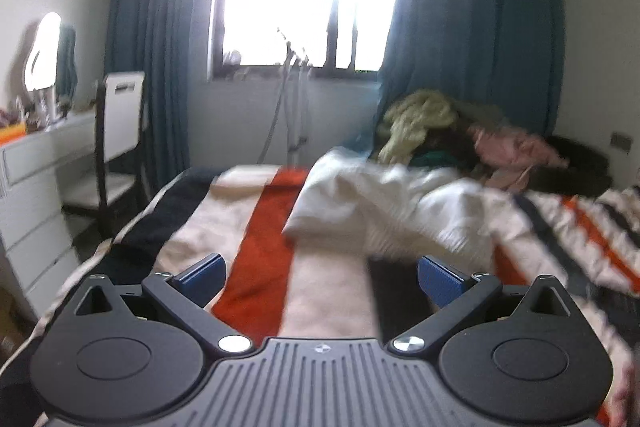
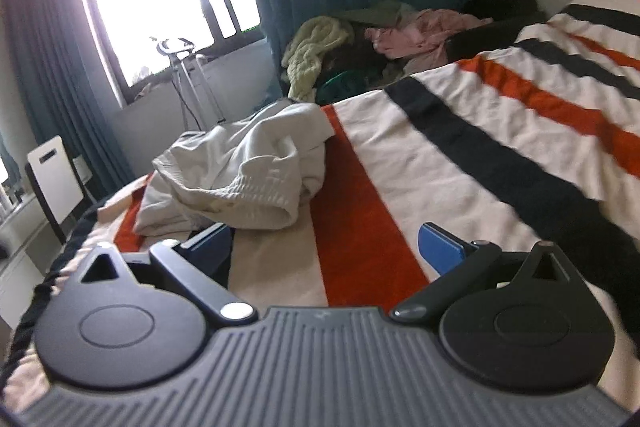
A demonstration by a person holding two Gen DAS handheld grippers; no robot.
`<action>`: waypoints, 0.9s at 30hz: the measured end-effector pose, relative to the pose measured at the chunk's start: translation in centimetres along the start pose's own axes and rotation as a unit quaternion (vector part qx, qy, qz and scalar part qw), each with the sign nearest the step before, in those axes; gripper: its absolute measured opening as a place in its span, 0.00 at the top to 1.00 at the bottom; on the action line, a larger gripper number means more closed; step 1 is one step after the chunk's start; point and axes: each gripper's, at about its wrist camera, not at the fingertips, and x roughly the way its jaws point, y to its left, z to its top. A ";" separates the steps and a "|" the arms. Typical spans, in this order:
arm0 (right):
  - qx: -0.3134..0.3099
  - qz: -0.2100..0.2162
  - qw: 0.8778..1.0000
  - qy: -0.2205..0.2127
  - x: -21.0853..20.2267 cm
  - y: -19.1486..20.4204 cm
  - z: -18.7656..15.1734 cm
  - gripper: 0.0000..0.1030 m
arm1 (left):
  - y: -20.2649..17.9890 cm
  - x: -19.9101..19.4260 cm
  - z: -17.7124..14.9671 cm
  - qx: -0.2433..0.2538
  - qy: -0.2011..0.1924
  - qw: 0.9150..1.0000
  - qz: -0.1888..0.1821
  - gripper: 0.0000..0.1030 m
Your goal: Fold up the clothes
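A crumpled cream-white garment with an elastic waistband lies on the striped bed cover. It also shows in the right wrist view, ahead and left of my right gripper. My left gripper is open and empty, above the cover, just short of the garment. My right gripper is open and empty, close to the waistband's near edge. Both have blue pads.
A pile of other clothes, yellow-green and pink, lies at the bed's far corner and shows in the right wrist view. A white chair and white drawers stand left of the bed. A window with blue curtains is behind.
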 end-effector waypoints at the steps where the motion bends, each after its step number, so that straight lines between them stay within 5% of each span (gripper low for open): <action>1: -0.007 -0.003 1.000 0.008 1.9 0.5 0.0 0.03 | 0.6 0.8 -0.5 -0.006 0.014 1.000 0.001 0.00; 5: -0.022 -0.008 0.999 0.026 8.6 2.3 -0.6 0.11 | 2.8 3.9 -1.3 -0.044 0.052 0.998 -0.005 0.00; 8: -0.031 -0.005 0.999 0.034 13.0 3.8 -0.7 0.30 | 3.6 5.8 -1.1 -0.057 0.055 0.997 -0.006 0.00; 14: -0.051 -0.003 0.999 -0.005 17.6 5.9 -0.1 0.38 | 4.5 9.3 -2.3 -0.067 0.089 0.994 -0.005 0.00; 17: -0.091 -0.037 0.994 -0.038 18.6 7.5 0.4 0.62 | 4.5 10.8 -2.8 -0.074 0.098 0.992 -0.006 0.00; 25: -0.172 -0.009 0.980 -0.103 11.6 10.3 2.7 0.76 | 4.3 11.7 -2.8 -0.108 0.081 0.991 -0.002 0.00; 27: -0.182 0.007 0.975 -0.123 8.3 10.1 3.5 0.89 | 4.0 11.4 -2.8 -0.112 0.077 0.991 -0.001 0.00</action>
